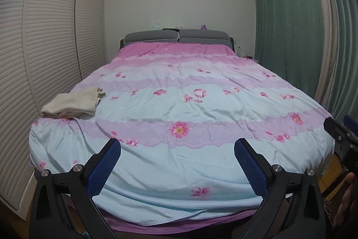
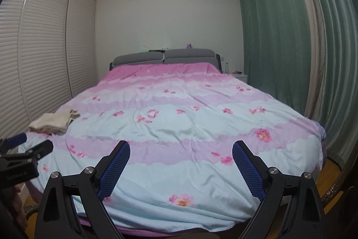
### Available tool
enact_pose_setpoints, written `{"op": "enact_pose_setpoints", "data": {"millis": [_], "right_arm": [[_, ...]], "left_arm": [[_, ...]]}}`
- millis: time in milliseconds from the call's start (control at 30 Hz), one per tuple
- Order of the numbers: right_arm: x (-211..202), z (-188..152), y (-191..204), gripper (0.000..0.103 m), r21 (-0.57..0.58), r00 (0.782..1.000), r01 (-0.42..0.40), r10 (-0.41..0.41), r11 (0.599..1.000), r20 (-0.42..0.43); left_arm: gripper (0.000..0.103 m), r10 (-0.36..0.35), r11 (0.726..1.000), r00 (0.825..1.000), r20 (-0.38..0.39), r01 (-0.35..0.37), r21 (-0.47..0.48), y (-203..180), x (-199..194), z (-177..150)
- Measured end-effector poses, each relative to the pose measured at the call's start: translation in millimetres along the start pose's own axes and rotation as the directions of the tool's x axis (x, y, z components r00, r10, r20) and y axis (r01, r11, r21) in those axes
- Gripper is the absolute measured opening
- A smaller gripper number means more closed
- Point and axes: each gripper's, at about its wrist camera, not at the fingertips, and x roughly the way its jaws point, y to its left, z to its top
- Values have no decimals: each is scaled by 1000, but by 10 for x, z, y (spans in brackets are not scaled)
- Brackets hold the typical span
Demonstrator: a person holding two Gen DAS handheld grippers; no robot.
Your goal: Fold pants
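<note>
The cream pants (image 1: 72,104) lie folded in a small stack on the left edge of the bed; they also show in the right wrist view (image 2: 54,121). My left gripper (image 1: 177,146) is open and empty, held at the foot of the bed, well short and right of the pants. My right gripper (image 2: 181,148) is open and empty, also at the foot of the bed. The right gripper shows at the right edge of the left wrist view (image 1: 342,133), and the left gripper at the left edge of the right wrist view (image 2: 24,149).
The bed carries a pink, lilac and pale blue flowered cover (image 1: 190,86) with a grey headboard (image 1: 176,37). White louvred wardrobe doors (image 1: 44,37) stand close on the left. Green curtains (image 1: 290,26) hang on the right, beside a small nightstand (image 2: 239,76).
</note>
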Motion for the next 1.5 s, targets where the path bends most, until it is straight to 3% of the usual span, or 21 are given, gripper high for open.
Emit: {"op": "enact_pose_setpoints", "data": {"millis": [1500], "right_arm": [[-36, 69, -29, 94, 2, 1000, -8, 8, 1000, 4]], "left_arm": [[103, -6, 1000, 1000, 4, 6, -1, -44, -105, 50]]}}
